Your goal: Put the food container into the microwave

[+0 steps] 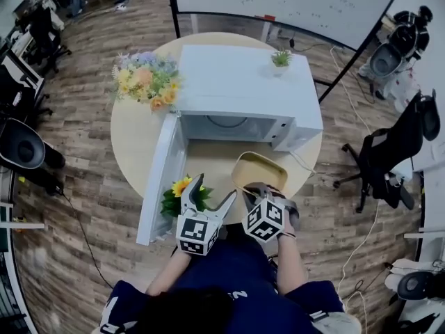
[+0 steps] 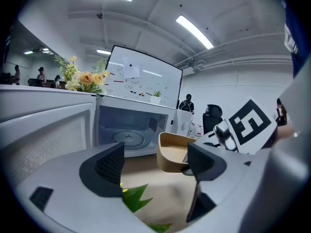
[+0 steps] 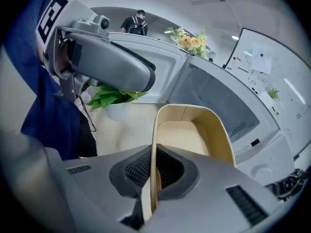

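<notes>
The beige, empty food container (image 1: 260, 170) hangs just in front of the white microwave (image 1: 243, 89), whose door (image 1: 158, 184) stands swung out to the left. My right gripper (image 1: 254, 189) is shut on the container's near wall, and the thin rim (image 3: 154, 144) runs between the two pads. In the left gripper view the container (image 2: 173, 152) shows ahead of the cavity with its glass turntable (image 2: 127, 139). My left gripper (image 1: 215, 189) stands open beside it on the left, nothing between its fingers (image 2: 106, 168).
A potted sunflower plant (image 1: 182, 195) sits on the round table (image 1: 132, 152) under my left gripper, next to the open door. A flower bouquet (image 1: 144, 79) stands at the back left, and a small plant (image 1: 281, 59) on the microwave. Office chairs (image 1: 389, 152) ring the table.
</notes>
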{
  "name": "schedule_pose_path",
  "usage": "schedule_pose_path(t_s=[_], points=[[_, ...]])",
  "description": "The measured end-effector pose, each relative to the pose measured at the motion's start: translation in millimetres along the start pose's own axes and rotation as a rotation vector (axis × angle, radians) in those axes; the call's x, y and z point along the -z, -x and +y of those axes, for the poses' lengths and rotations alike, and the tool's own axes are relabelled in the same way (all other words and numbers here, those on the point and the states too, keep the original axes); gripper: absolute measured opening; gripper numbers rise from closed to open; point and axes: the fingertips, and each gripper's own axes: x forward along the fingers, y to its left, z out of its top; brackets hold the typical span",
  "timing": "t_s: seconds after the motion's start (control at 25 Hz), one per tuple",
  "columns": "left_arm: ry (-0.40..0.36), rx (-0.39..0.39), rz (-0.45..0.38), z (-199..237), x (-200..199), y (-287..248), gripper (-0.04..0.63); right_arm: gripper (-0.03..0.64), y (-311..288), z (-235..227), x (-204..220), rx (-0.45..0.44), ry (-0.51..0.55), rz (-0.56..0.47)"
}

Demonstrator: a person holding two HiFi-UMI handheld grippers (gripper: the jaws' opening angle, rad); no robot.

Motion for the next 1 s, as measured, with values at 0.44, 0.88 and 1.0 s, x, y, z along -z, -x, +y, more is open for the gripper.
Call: schedule_pose_path(t_s=[0.44, 0.88, 1.0], points=[[0.049, -0.094, -0.001, 8, -7, -14, 0.390, 0.012, -17, -44, -18, -0.058, 0.203, -0.040], [0.063, -0.142, -0.001, 16, -8, -15, 0.390, 0.012, -54, -76, -53, -0.121, 0.331, -0.085], [0.068, -0.143, 0.003, 18, -6, -17, 0.390, 0.012, -68, -86, -56, -0.124, 0.365, -0.066]])
